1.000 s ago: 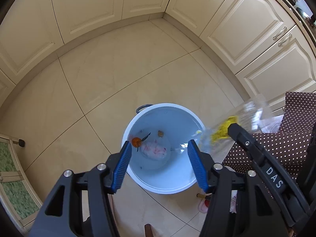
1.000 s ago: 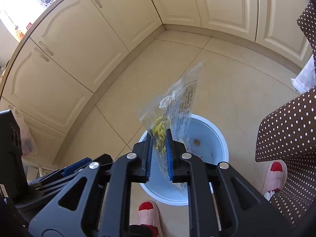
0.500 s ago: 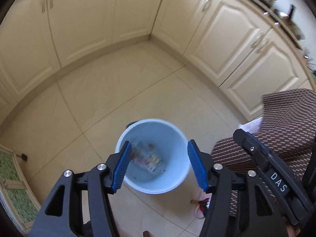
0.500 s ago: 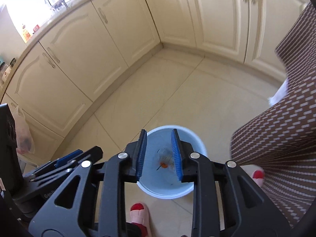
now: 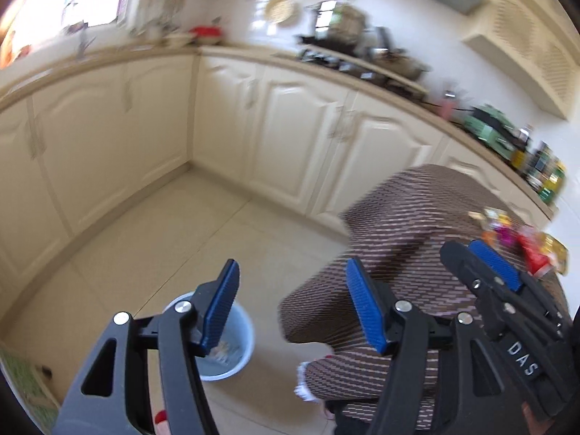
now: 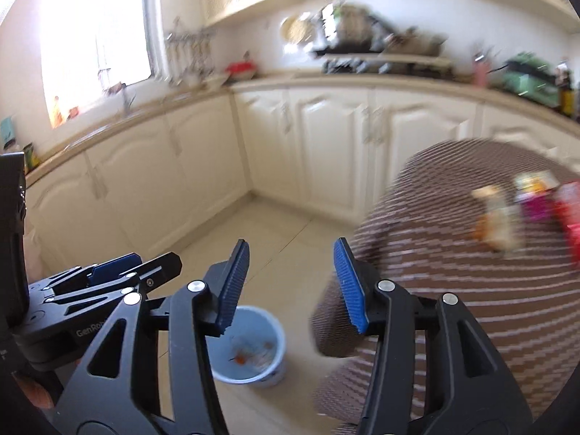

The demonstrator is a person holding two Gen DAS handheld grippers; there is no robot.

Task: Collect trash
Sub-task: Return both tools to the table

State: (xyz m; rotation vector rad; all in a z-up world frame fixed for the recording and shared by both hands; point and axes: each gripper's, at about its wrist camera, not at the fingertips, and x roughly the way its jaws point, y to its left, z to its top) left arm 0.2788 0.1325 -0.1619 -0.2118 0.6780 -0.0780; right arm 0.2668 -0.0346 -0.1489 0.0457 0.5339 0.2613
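A light blue bucket [image 5: 237,344] stands on the tiled floor with trash lying in it; it also shows in the right wrist view [image 6: 264,359]. Several blurred colourful wrappers [image 6: 522,210] lie on the brown dotted tablecloth [image 6: 453,261], and show at the right edge of the left wrist view [image 5: 525,243]. My left gripper [image 5: 293,308] is open and empty, high above the floor beside the bucket. My right gripper [image 6: 291,286] is open and empty, between the bucket and the table. It also shows in the left wrist view [image 5: 493,268].
Cream cabinets [image 5: 275,130] run along two walls under a cluttered counter [image 5: 362,61]. The table with the brown cloth [image 5: 417,239] fills the right side. A window [image 6: 98,29] is at the far left. The frames are motion-blurred.
The right gripper opened and let the clear plastic bag fall into the bucket. Both grippers then rose and tilted up from the bucket toward the table and counter.
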